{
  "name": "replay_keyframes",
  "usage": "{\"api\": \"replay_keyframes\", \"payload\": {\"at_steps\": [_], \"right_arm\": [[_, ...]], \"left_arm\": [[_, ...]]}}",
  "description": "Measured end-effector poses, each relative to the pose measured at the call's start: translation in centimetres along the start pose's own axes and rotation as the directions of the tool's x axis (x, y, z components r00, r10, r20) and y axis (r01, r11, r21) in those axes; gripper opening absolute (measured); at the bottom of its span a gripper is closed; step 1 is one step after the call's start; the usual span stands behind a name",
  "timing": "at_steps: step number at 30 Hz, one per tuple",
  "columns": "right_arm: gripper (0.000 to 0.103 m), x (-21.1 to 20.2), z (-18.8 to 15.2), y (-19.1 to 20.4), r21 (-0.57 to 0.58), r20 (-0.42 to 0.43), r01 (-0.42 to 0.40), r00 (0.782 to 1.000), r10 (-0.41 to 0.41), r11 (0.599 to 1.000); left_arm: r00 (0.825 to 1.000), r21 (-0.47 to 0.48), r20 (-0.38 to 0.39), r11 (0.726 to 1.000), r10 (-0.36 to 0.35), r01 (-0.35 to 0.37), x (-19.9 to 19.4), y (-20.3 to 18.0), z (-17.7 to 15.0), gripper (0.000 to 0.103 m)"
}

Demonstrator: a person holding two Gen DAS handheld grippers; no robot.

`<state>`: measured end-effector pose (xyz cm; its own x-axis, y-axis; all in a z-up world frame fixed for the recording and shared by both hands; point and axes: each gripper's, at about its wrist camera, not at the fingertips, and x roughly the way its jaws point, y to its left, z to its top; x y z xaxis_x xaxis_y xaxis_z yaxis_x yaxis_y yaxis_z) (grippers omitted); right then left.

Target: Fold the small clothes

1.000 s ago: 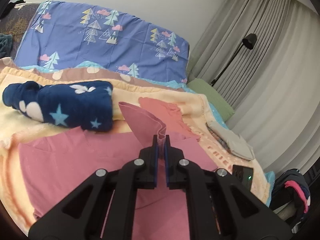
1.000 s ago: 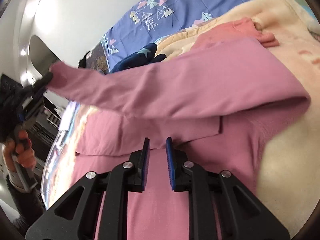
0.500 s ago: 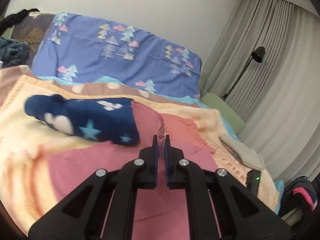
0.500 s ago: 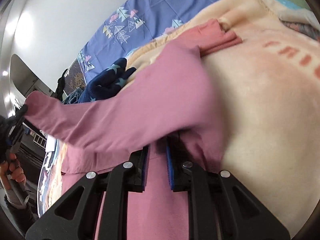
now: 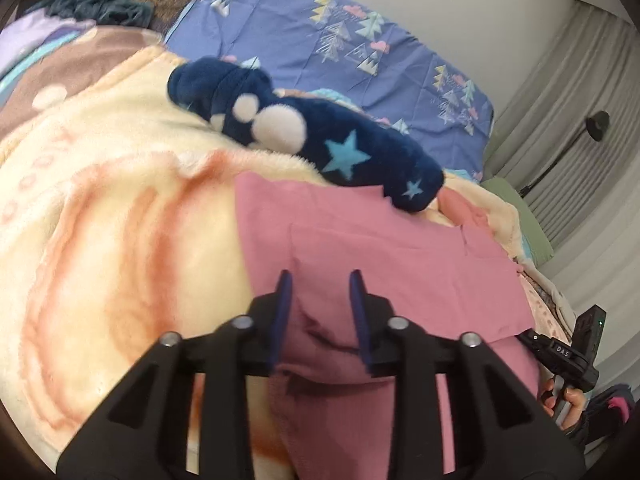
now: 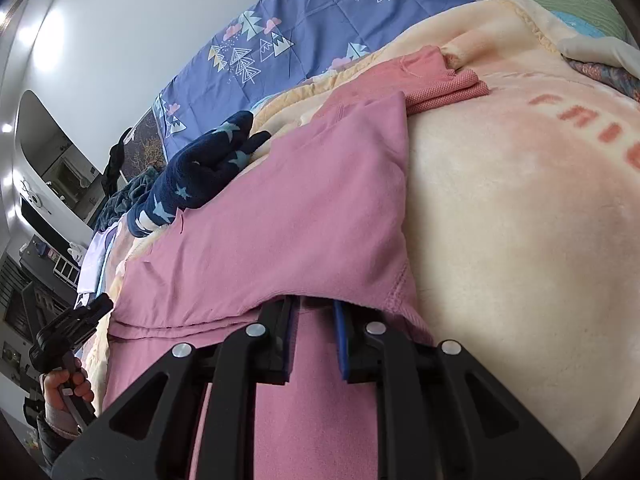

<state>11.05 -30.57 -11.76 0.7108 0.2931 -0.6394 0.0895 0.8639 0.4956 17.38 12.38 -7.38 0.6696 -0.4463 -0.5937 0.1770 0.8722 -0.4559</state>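
Observation:
A pink garment [image 5: 384, 264] lies on the cream blanket [image 5: 120, 240], with one part folded flat across the body. It fills the middle of the right wrist view [image 6: 280, 216]. My left gripper [image 5: 320, 284] is open, its fingers just above the folded pink cloth, holding nothing. My right gripper [image 6: 314, 304] is open with its fingertips tucked under the edge of the folded layer, the lower pink layer between the jaws. The left gripper shows at the far left of the right wrist view [image 6: 68, 328].
A rolled navy fleece with stars [image 5: 312, 140] lies just beyond the garment. A coral garment [image 6: 436, 80] lies at its far end. A blue patterned quilt [image 5: 360, 40] lines the wall. Curtains and a floor lamp [image 5: 596, 128] stand at right.
My left gripper carried the pink sleeve across the body, laid it flat and opened. My right gripper stayed open near the fold, its tips now under the folded layer.

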Motion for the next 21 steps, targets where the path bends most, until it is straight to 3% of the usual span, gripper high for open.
{"api": "replay_keyframes", "payload": {"at_steps": [3, 7, 10, 13, 16, 18, 20, 21], "right_arm": [[0.017, 0.0, 0.0, 0.0, 0.000, 0.000, 0.000, 1.000, 0.000, 1.000], [0.017, 0.0, 0.0, 0.0, 0.002, 0.000, -0.002, 1.000, 0.002, 1.000], [0.017, -0.1, 0.0, 0.0, 0.004, 0.000, -0.006, 1.000, 0.006, 1.000], [0.017, -0.1, 0.0, 0.0, 0.004, 0.000, -0.006, 1.000, 0.006, 1.000], [0.017, -0.1, 0.0, 0.0, 0.001, 0.000, -0.004, 1.000, 0.004, 1.000], [0.017, -0.3, 0.0, 0.1, -0.007, 0.000, 0.005, 1.000, -0.005, 1.000], [0.017, -0.6, -0.2, 0.6, -0.034, -0.013, 0.032, 0.999, -0.033, 0.999], [0.017, -0.8, -0.3, 0.9, -0.052, -0.019, 0.049, 0.999, -0.051, 0.997]], "left_arm": [[0.999, 0.075, -0.023, 0.997, 0.024, -0.022, 0.6, -1.6, -0.2, 0.041], [0.975, 0.176, -0.120, 0.971, 0.186, -0.164, 3.8, -2.6, -2.1, 0.043], [0.970, 0.195, -0.075, 0.957, 0.231, -0.213, 3.1, -2.7, -2.8, 0.006], [0.979, 0.182, 0.004, 0.963, 0.202, -0.199, 0.1, -3.2, -2.4, 0.005], [0.970, 0.226, -0.010, 0.946, 0.241, -0.233, 0.0, -3.3, -2.3, 0.005], [0.966, 0.241, -0.047, 0.941, 0.255, -0.237, 0.6, -3.0, -2.6, 0.012], [0.967, 0.238, -0.027, 0.942, 0.252, -0.239, 0.4, -3.2, -2.7, 0.046], [0.972, 0.229, -0.001, 0.946, 0.236, -0.230, -0.1, -3.4, -2.8, 0.050]]}}
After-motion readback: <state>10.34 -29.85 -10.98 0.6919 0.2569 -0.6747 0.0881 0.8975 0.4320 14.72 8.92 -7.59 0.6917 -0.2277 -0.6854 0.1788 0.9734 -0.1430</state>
